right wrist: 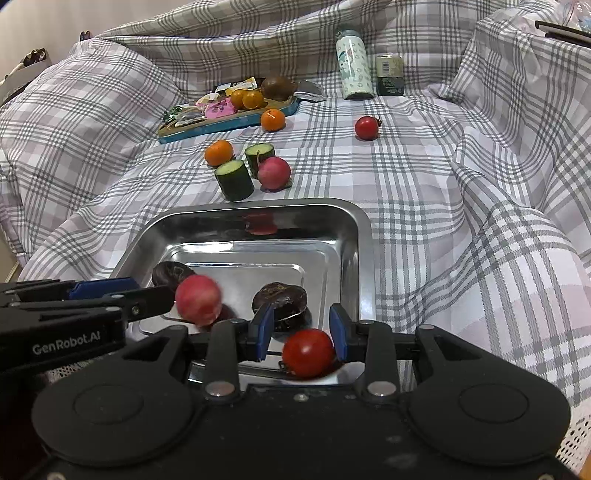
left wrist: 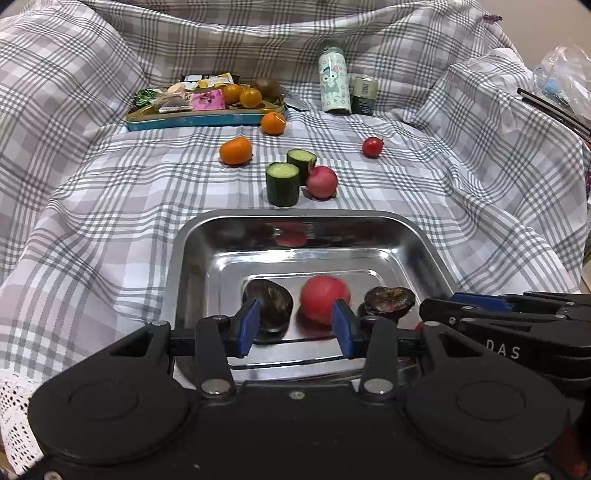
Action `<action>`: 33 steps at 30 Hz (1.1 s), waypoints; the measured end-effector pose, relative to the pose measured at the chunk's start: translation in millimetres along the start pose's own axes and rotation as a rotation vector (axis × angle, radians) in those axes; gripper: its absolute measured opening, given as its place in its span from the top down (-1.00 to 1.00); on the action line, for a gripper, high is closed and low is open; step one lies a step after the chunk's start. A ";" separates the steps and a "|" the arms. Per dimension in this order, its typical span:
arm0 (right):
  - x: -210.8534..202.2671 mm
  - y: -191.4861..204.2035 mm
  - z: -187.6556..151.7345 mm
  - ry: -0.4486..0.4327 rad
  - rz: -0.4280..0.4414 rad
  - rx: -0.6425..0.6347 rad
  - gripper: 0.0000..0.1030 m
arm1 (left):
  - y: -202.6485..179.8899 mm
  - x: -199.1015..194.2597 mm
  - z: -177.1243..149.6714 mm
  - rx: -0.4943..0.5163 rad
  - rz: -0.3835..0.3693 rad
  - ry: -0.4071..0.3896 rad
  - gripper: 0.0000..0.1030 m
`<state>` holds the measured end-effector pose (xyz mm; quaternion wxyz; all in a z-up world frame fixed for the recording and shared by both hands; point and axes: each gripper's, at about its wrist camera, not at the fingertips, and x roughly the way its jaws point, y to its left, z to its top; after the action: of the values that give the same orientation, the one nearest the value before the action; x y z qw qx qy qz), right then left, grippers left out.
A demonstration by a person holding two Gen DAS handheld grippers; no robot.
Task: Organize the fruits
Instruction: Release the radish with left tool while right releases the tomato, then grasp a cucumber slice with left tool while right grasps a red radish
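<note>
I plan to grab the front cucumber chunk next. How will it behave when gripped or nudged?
The front cucumber chunk stands upright on its flat cut end, so it probably stays put. Laid over, its round side would likely roll. The glossy skin may slip, and the wrinkled cloth could tip it.

Ahead of my jaws a grey-and-lilac checked cloth covers everything, rumpled into raised folds at the back and both sides. A strip of pale wall shows beyond, upper left. White lace edging hangs below left.
</note>
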<state>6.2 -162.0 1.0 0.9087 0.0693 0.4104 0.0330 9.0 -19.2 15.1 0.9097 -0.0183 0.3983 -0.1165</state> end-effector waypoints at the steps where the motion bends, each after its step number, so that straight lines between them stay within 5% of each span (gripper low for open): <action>1: 0.5 -0.4 0.3 0.000 -0.001 0.000 0.31 | 0.6 0.1 0.5 -0.002 0.003 -0.002 0.02; 17: 13.5 -3.3 24.6 -0.068 -0.027 -0.046 0.31 | 9.1 10.2 29.3 0.030 0.046 -0.075 0.02; 33: 49.1 -11.8 85.4 -0.205 -0.070 -0.128 0.31 | 3.7 64.2 77.1 0.095 0.066 -0.111 0.02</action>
<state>102.8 -176.3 18.7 0.9491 -0.0001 0.3145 0.0200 108.0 -34.7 21.0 0.9336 0.0317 0.3414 -0.1043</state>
